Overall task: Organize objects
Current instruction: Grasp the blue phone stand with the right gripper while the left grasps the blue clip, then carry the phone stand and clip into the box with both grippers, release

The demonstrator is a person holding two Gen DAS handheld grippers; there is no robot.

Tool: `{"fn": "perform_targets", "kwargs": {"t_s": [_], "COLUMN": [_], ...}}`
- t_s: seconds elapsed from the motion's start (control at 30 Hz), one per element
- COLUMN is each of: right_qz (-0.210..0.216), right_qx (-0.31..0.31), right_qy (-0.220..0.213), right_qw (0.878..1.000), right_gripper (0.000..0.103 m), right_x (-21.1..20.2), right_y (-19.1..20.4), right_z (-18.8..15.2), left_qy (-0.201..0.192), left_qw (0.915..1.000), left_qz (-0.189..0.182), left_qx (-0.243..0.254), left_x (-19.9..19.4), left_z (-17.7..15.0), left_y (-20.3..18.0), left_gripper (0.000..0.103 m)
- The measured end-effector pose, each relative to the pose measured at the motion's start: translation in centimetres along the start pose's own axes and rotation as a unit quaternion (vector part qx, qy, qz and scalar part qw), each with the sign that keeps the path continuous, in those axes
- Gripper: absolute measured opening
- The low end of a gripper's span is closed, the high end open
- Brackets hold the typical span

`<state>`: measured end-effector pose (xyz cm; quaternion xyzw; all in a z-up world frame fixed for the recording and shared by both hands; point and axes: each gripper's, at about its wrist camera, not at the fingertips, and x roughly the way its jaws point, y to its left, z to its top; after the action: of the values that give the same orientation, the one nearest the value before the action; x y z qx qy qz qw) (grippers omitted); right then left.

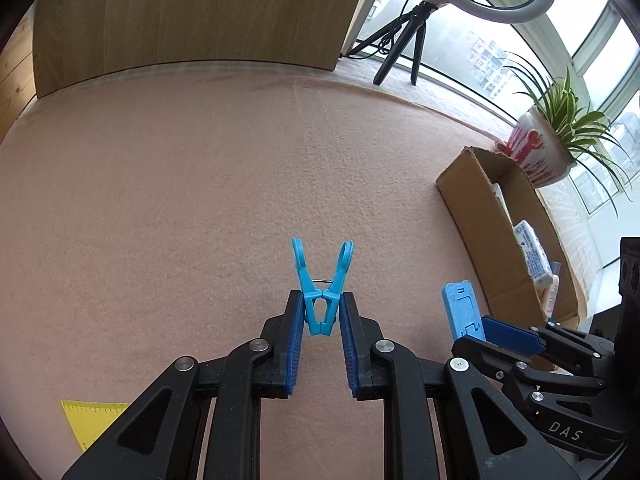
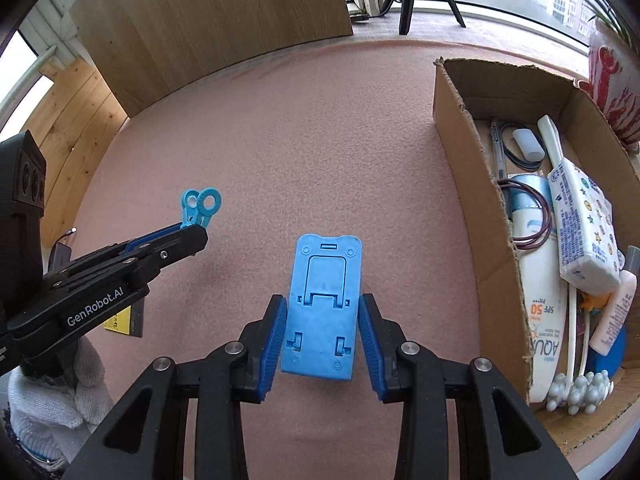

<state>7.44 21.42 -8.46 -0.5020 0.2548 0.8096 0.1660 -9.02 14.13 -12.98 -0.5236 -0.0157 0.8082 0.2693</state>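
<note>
You are holding the left gripper (image 1: 320, 312) over the pink felt table (image 1: 200, 200), and its blue pads (image 1: 297, 320) are pinching a light blue clothespin (image 1: 320, 284) by its lower legs, the looped ends pointing away from you. Your right gripper (image 2: 322, 320) is clamping a blue folding phone stand (image 2: 322, 304) between its pads, the stand's far end reaching out toward the table. Just to the right of it, an open cardboard box (image 2: 460, 168) is sitting on the table, holding a sunscreen tube (image 2: 540, 300), a tissue pack (image 2: 580, 224) and other small items. A yellow ruler (image 1: 90, 420) is lying at the near left edge.
</note>
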Motion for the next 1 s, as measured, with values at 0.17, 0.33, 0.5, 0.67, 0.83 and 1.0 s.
{"fn": "perform_targets", "kwargs": {"t_s": [0.17, 0.33, 0.5, 0.67, 0.83, 1.0], "right_qz": [0.009, 0.008, -0.011, -0.034, -0.046, -0.054], "right_qx": [0.001, 0.004, 0.013, 0.031, 0.049, 0.053], "right_qy": [-0.030, -0.058, -0.085, -0.100, -0.108, -0.110], "right_qw": [1.000, 0.998, 0.996, 0.994, 0.992, 0.991], "right_gripper": [0.033, 0.033, 0.033, 0.033, 0.033, 0.033], "right_x": [-3.1, -6.1, -8.6, -10.3, -11.4, -11.7], "right_y": [-0.8, -2.3, -4.7, -8.2, -11.2, -13.0], "right_z": [0.4, 0.6, 0.7, 0.7, 0.8, 0.9], "left_qy": [-0.015, -0.029, -0.040, -0.042, -0.041, -0.039], "left_qw": [0.9996, 0.9984, 0.9965, 0.9940, 0.9916, 0.9893], "left_qz": [-0.015, -0.030, -0.043, -0.054, -0.060, -0.064], "left_qx": [0.017, 0.038, 0.060, 0.084, 0.107, 0.125], "left_x": [-0.9, -1.6, -1.5, -0.8, 0.4, 1.6], "left_z": [1.0, 2.4, 3.7, 4.8, 5.8, 6.7], "left_y": [-2.6, -5.9, -9.6, -13.3, -16.6, -19.5], "left_gripper": [0.019, 0.019, 0.019, 0.019, 0.019, 0.019]}}
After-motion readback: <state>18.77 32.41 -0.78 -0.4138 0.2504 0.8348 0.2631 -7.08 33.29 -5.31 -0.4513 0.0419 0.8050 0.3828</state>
